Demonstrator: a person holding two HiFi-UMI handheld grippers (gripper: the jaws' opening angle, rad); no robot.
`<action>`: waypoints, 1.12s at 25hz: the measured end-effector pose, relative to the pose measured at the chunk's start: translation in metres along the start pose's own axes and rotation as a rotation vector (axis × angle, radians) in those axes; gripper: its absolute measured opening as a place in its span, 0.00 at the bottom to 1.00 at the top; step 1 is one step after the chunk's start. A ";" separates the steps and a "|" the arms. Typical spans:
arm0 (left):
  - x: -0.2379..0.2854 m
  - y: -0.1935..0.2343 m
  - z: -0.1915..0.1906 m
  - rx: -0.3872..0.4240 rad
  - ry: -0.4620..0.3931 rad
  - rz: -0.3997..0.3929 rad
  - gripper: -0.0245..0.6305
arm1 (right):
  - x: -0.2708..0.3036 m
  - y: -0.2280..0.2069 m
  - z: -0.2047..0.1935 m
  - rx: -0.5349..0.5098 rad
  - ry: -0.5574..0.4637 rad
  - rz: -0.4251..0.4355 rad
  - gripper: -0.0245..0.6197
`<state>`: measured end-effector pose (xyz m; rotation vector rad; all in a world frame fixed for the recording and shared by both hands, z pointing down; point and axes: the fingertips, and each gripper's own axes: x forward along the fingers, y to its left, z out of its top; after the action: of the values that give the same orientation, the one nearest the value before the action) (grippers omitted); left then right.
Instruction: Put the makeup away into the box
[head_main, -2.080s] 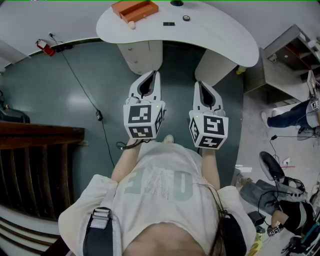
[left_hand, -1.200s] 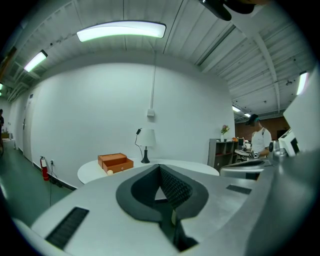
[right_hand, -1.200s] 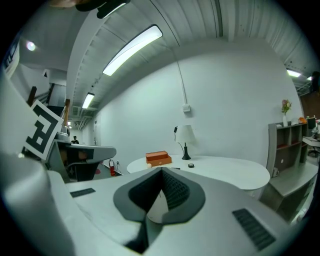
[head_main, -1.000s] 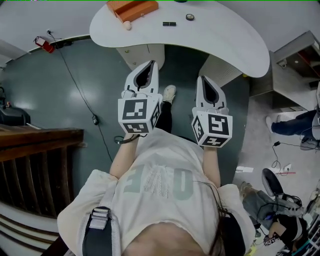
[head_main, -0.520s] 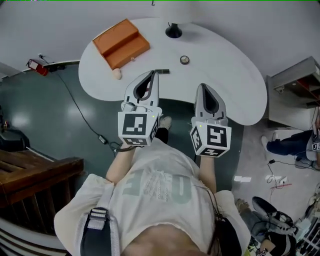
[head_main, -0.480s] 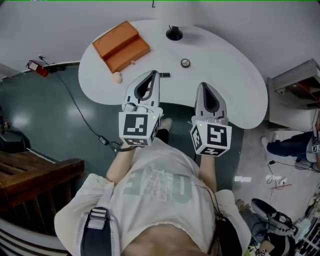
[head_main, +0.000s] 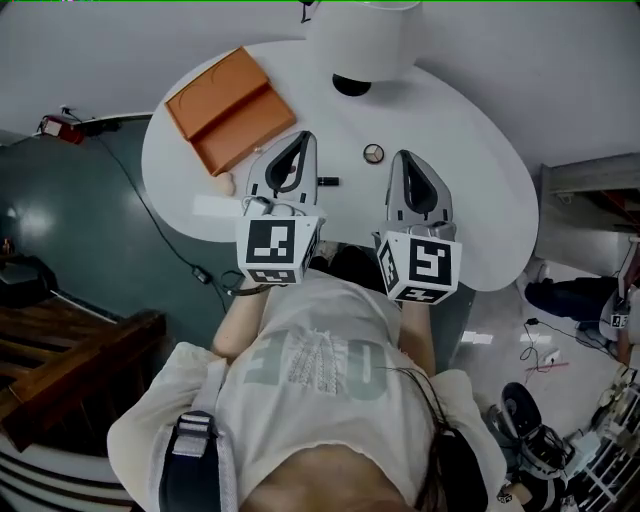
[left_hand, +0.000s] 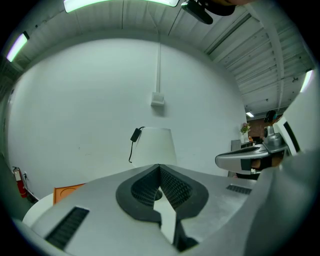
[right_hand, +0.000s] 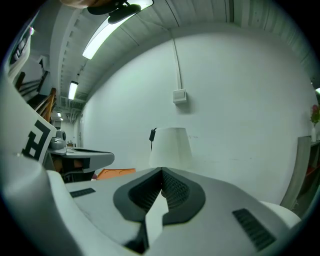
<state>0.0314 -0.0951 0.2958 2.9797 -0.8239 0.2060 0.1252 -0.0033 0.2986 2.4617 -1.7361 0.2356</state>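
The left gripper (head_main: 303, 140) and right gripper (head_main: 402, 158) had their jaws pressed together, holding nothing. The round compact (head_main: 373, 153) lay between their tips, nearer the right. The black stick (head_main: 327, 182), lying crosswise, sat beside the left, with the orange box (head_main: 230, 110) ahead-left.

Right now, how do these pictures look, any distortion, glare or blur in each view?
Head view: heavy fisheye, the table bowed, a soft reflection on the floor, no blur. Left gripper view: dark round border, ceiling light blown out. Right gripper view: same border, light strip glaring, lamp sharp.
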 end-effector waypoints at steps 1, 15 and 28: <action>0.005 0.001 -0.002 0.001 0.005 0.007 0.05 | 0.006 -0.002 -0.002 0.000 0.007 0.006 0.05; 0.032 0.009 0.003 -0.030 0.001 0.088 0.05 | 0.047 -0.012 0.002 -0.017 0.034 0.115 0.05; 0.045 -0.044 -0.163 0.620 0.675 -0.688 0.30 | 0.055 0.003 -0.017 -0.078 0.107 0.213 0.05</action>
<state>0.0737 -0.0675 0.4637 3.0798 0.4066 1.5185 0.1390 -0.0517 0.3258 2.1697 -1.9217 0.3072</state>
